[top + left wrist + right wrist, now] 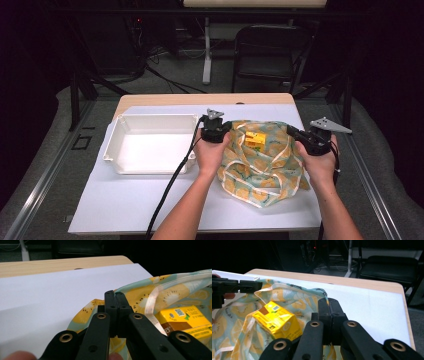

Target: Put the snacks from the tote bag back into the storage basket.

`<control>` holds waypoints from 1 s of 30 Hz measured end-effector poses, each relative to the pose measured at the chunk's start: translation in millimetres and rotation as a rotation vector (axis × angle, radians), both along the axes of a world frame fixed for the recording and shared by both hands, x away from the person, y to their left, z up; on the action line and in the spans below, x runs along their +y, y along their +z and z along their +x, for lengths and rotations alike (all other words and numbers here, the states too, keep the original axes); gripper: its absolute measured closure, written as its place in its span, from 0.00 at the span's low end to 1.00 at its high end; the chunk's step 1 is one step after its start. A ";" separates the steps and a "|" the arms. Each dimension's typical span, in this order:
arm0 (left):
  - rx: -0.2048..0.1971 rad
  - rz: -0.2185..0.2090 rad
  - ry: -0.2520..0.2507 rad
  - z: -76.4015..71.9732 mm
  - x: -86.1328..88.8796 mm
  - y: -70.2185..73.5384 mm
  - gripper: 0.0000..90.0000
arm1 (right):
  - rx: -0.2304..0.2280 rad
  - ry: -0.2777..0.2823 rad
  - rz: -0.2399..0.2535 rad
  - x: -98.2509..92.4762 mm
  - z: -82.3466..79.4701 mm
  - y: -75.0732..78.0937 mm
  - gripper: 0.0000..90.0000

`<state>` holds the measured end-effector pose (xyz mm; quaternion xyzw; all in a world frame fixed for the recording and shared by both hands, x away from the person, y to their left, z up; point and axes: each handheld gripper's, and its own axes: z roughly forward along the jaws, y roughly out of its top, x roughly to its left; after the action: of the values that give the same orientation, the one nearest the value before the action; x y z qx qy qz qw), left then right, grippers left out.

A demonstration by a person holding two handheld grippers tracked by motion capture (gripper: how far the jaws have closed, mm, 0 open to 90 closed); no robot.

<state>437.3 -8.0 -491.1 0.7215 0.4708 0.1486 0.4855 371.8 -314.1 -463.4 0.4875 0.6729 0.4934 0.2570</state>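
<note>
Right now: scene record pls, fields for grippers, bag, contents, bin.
left gripper: shut on the bag's left rim
right gripper: shut on the bag's right rim
bag: fruit-print fabric, mouth held open between the grippers
contents: yellow carton inside the bag
bin: white, left of the bag
surface: white sheet on the table

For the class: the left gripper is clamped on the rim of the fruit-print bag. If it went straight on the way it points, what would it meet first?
Probably only the bag's rim it already pinches; beyond the left gripper lies bare white mat, then the wooden table edge. Depth is hard to judge.
</note>
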 end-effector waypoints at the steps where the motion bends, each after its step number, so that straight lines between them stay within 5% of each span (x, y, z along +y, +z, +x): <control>1: 0.006 0.000 0.002 0.5 -0.9 -1.4 1.00 | 0.006 -0.005 0.004 -1.1 1.9 -2.2 1.00; 11: 0.046 0.021 0.017 6.8 -5.6 -18.9 1.00 | 0.062 -0.030 0.052 -5.6 18.9 -26.7 1.00; 30: 0.090 0.069 0.032 9.0 -7.9 -44.7 1.00 | 0.137 -0.057 0.023 -2.2 36.0 -60.6 1.00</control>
<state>446.3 -15.9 -535.8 0.7360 0.4983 0.1398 0.4364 407.9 -316.3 -524.0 0.5418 0.6691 0.4592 0.2189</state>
